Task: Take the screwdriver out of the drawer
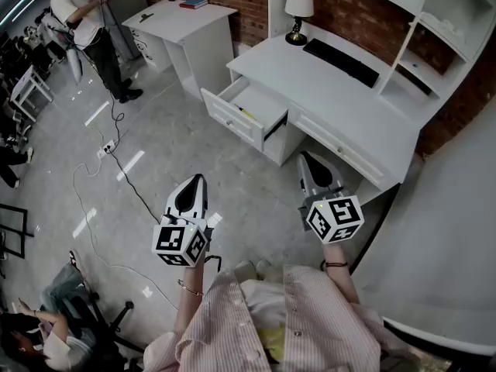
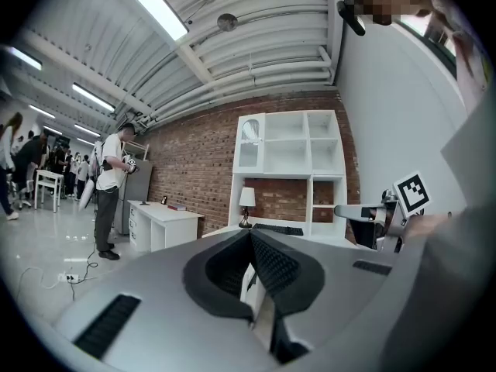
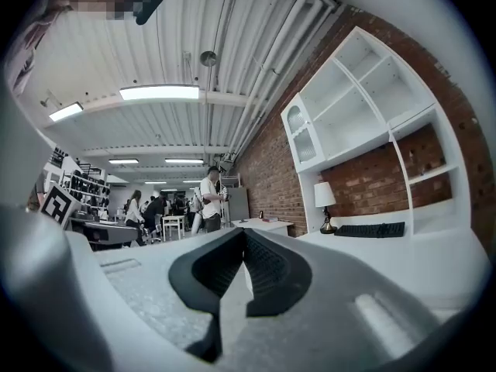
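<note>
The white desk has one drawer pulled open toward me. A thin yellow-handled tool, seemingly the screwdriver, lies inside it. My left gripper hangs over the floor, well short of the drawer, its jaws shut and empty. My right gripper is beside the desk's front edge, right of the drawer, also shut with nothing held. In the left gripper view my left gripper points level at the desk. In the right gripper view the right gripper shows its tips together.
On the desk stand a lamp and a black keyboard, under a white shelf unit. A second white desk is at the back left, with a standing person. A cable runs across the floor.
</note>
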